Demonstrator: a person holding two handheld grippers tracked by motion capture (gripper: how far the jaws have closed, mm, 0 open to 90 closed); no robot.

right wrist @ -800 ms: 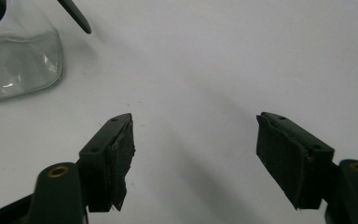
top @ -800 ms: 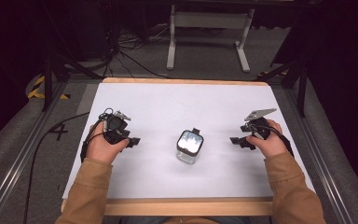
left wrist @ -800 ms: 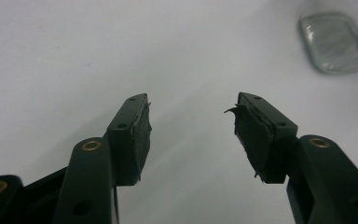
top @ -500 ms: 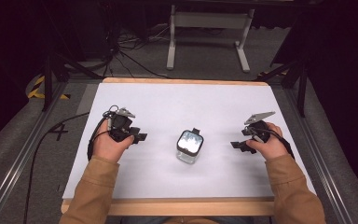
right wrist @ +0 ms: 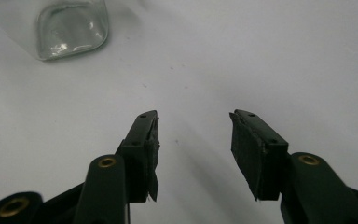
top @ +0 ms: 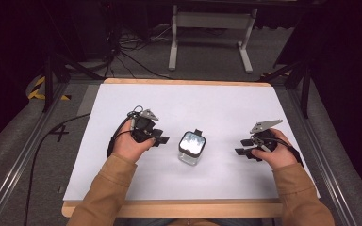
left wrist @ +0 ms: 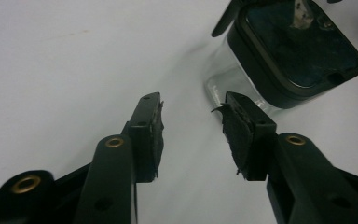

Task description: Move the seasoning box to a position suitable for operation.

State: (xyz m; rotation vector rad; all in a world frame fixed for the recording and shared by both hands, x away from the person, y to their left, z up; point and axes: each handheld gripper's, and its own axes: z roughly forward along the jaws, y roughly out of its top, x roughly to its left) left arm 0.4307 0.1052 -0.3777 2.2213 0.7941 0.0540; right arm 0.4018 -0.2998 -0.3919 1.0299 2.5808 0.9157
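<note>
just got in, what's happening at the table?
A person holds a gripper in each hand over a white table. A clear square jar with a black lid stands between them, untouched. The left gripper is close beside it, open; the right gripper sits farther off, also open.

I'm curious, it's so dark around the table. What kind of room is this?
Probably a lab or recording studio: a white table lit in a dark room, cables on the grey floor, and a metal stand behind.
</note>
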